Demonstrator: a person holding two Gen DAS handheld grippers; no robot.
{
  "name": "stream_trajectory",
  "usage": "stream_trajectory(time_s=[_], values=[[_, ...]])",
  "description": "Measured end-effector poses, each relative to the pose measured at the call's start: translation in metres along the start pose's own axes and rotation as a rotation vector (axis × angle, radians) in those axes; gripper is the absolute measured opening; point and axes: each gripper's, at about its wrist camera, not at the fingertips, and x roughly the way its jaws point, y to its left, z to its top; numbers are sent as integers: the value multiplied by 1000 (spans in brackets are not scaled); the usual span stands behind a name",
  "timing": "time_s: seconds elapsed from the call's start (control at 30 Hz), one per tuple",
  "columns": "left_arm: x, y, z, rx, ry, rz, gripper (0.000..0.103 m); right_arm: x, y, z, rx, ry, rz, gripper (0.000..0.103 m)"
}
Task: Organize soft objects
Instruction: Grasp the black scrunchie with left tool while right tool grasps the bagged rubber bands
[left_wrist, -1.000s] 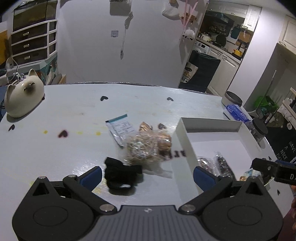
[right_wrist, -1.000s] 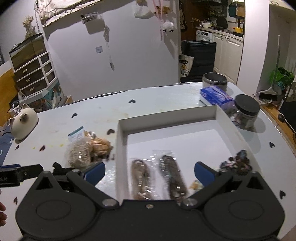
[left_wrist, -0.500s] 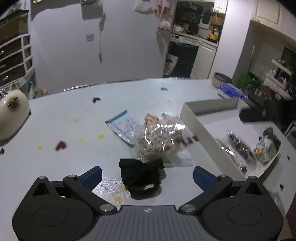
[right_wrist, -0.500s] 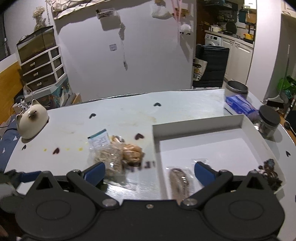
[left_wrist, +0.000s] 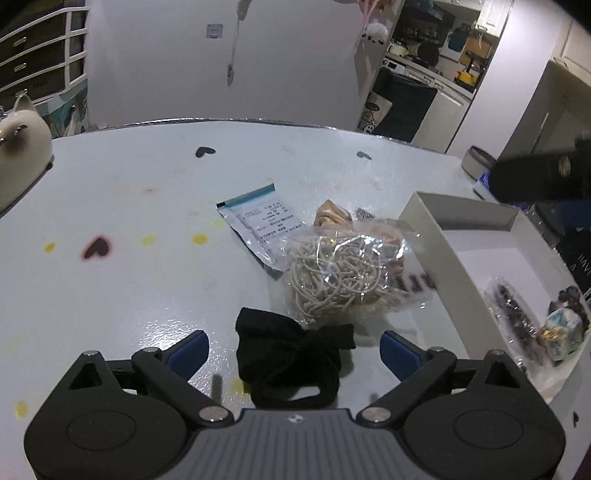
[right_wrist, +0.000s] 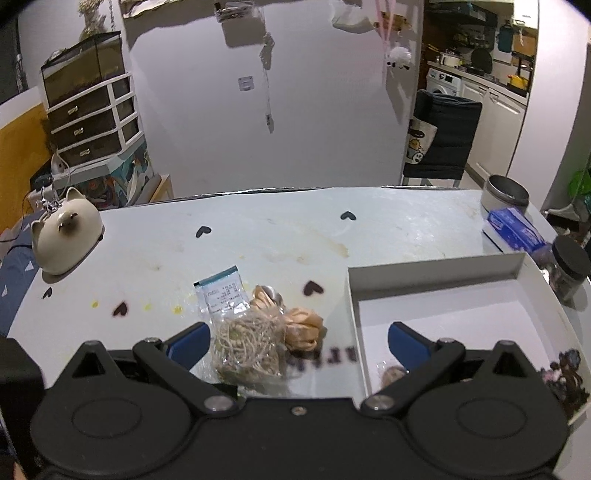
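A black fabric bow hair tie lies on the white table between the open fingers of my left gripper. Behind it lies a clear bag of beige elastic bands with a peach scrunchie, and a flat printed sachet. The white tray at the right holds bagged dark hair ties and a patterned scrunchie. My right gripper is open and empty above the bag of bands, next to the tray. The right gripper also shows as a dark blur in the left wrist view.
A cream cat-shaped figure stands at the table's far left. A metal tin, a blue box and a dark-lidded jar stand behind the tray at the right. Heart stickers and yellow spots mark the tabletop.
My left gripper has come closer to the black bow, which now lies between its fingers. My right gripper has swung left from over the tray to over the bag of bands.
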Motion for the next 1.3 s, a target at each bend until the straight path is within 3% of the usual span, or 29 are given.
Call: stream_trajectory(time_s=[0.17, 0.27, 0.33, 0.6, 0.77, 0.93, 1.13, 1.17, 1.23, 1.3], values=[[19, 1, 1, -19, 27, 9, 84, 14, 7, 8, -55, 15, 17, 103], [27, 8, 1, -79, 65, 12, 75, 27, 15, 13, -168, 42, 92, 103], [27, 12, 0, -103, 64, 5, 66, 39, 21, 21, -237, 63, 134, 96], [19, 28, 3, -97, 74, -37, 51, 101, 36, 45, -263, 146, 287, 93], [3, 45, -1, -83, 78, -37, 51, 143, 46, 37, -303, 250, 317, 90], [-14, 62, -8, -61, 89, -40, 51, 140, 49, 18, -325, 381, 396, 90], [-26, 66, -18, 144, 143, -66, 53, 109, 58, -12, -357, 452, 458, 90], [-28, 67, -19, 165, 150, -77, 56, 105, 59, -13, -363, 446, 459, 90], [-30, 70, -21, 188, 158, -84, 74, 102, 62, -14, -380, 413, 432, 90], [-30, 73, -20, 175, 162, -66, 83, 107, 64, -11, -399, 383, 371, 90]])
